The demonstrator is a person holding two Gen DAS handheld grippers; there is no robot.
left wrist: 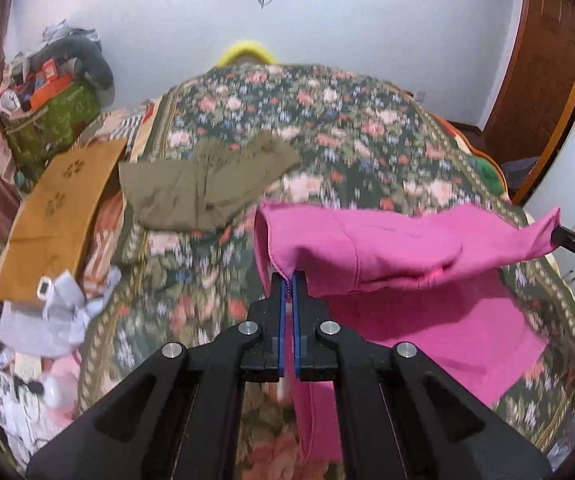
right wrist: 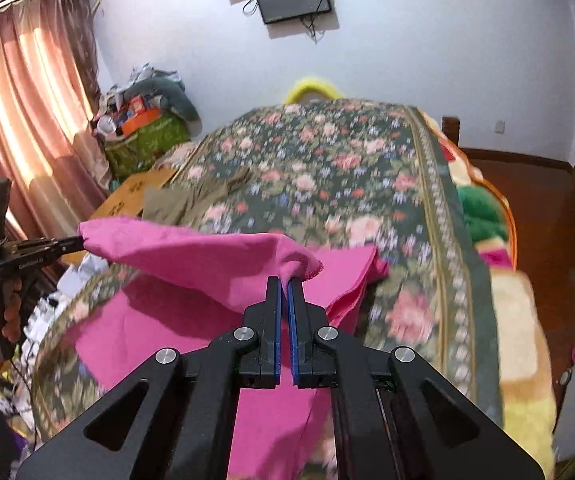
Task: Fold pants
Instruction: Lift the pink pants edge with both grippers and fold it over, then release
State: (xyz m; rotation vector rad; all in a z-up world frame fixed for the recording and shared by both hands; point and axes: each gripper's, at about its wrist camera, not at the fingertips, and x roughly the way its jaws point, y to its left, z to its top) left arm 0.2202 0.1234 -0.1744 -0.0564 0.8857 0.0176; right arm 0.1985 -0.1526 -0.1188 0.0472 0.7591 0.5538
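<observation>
In the left wrist view, at nine o'clock, a flat tan cardboard sheet (left wrist: 61, 216) lies along the bed's edge, with crumpled white papers (left wrist: 67, 308) just below it at eight o'clock. Toward ten o'clock a green patterned bag piled with clutter (left wrist: 53, 116) stands against the wall. Nearer the centre, at about eleven o'clock, a rumpled olive-brown garment (left wrist: 203, 184) rests on the dark floral bedspread (left wrist: 367, 132). At six o'clock the left gripper (left wrist: 288, 280) has its blue-padded fingers (left wrist: 281, 320) clamped on a hem of the bright pink fabric pants (left wrist: 387, 248). The pants stretch from there to three o'clock, where the black tip of the right gripper (left wrist: 559, 236) pinches the other corner; the span between hangs lifted, while the lower pink layer lies flat on the bedspread at five o'clock.

In the right wrist view, a hand (right wrist: 5, 312) at nine o'clock holds the left gripper's handle. The pink pants run rightward from it to the centre, where the right gripper's fingers are pressed together on a fold of the cloth. At three o'clock a green fuzzy blanket (right wrist: 481, 210) lies at the bed's far edge.
</observation>
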